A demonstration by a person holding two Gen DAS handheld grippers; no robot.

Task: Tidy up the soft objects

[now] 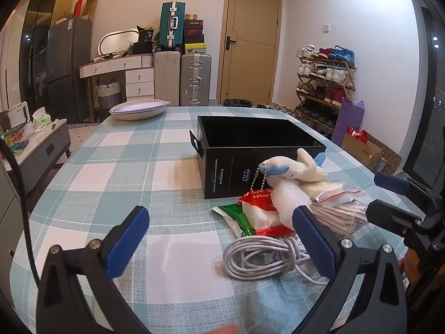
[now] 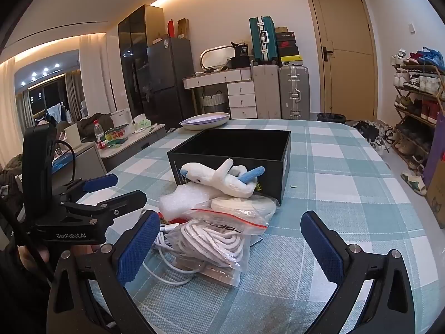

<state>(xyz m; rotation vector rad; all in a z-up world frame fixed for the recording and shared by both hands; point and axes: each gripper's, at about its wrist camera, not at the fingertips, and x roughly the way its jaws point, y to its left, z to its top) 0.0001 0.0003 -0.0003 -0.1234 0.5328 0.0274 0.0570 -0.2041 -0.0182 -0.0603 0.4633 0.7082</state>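
With both the left gripper and right gripper spread and empty, sorting seems unstarted; next, pinch the plush toy, frame centre, toward the black box.

Bench: covered by a teal-and-white checked cloth.
Far edge: shallow oval dish.
Centre: open black box, upright.
Near the box: red-green-white packet, coiled white cable, zip bag of white cords, all touching in one pile.
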